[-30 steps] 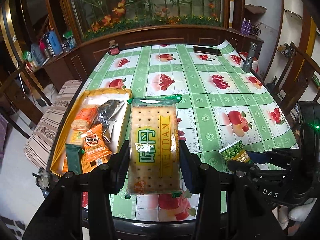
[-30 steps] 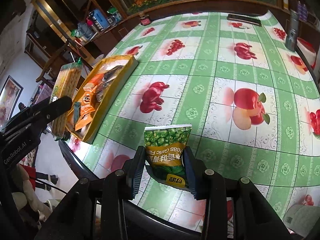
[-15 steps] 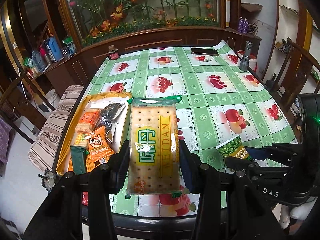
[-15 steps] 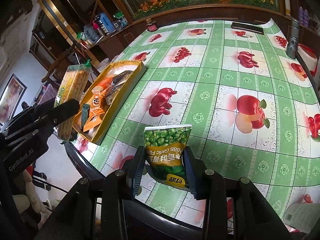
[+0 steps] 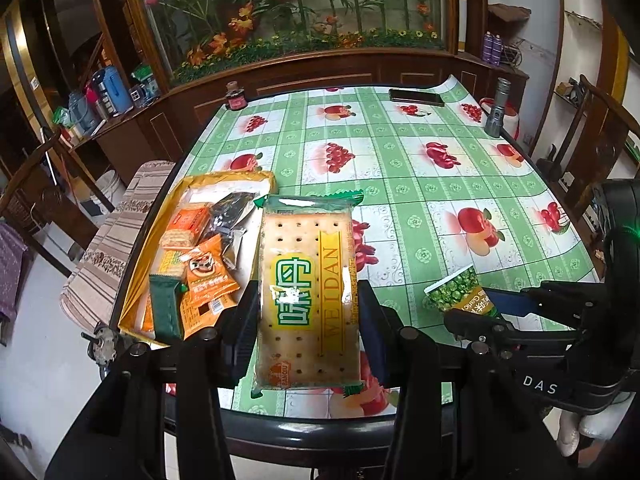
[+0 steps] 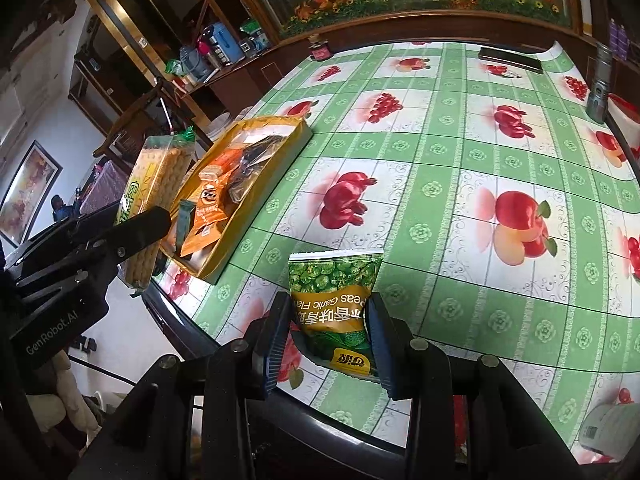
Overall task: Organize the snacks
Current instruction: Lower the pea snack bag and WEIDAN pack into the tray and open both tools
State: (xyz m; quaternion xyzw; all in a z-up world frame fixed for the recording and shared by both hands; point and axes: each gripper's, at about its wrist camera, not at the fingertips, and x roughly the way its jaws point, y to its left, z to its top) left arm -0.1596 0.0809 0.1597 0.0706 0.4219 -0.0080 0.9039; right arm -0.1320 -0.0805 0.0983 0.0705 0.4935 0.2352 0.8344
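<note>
My left gripper (image 5: 306,320) is shut on a long cracker pack (image 5: 308,292) with a yellow and green label, held above the table's near edge. Left of it lies a yellow tray (image 5: 138,276) with several orange, green and dark snack packets. My right gripper (image 6: 328,332) is shut on a green pea packet (image 6: 334,296), held over the near edge of the table. From the right wrist view the cracker pack (image 6: 154,196) and the left gripper (image 6: 140,228) hang left of the tray (image 6: 260,208). The pea packet (image 5: 460,292) shows at the right of the left wrist view.
A green fruit-print cloth (image 5: 400,184) covers the table. At the far side lie a black phone (image 5: 416,97), a small dark jar (image 5: 235,98) and a grey flashlight (image 5: 496,108). Wooden chairs stand at both sides, and a striped cushion (image 5: 116,240) is left of the tray.
Both grippers keep their packs. The views have pulled back and risen slightly, so more of the room and the table's near edge shows.
</note>
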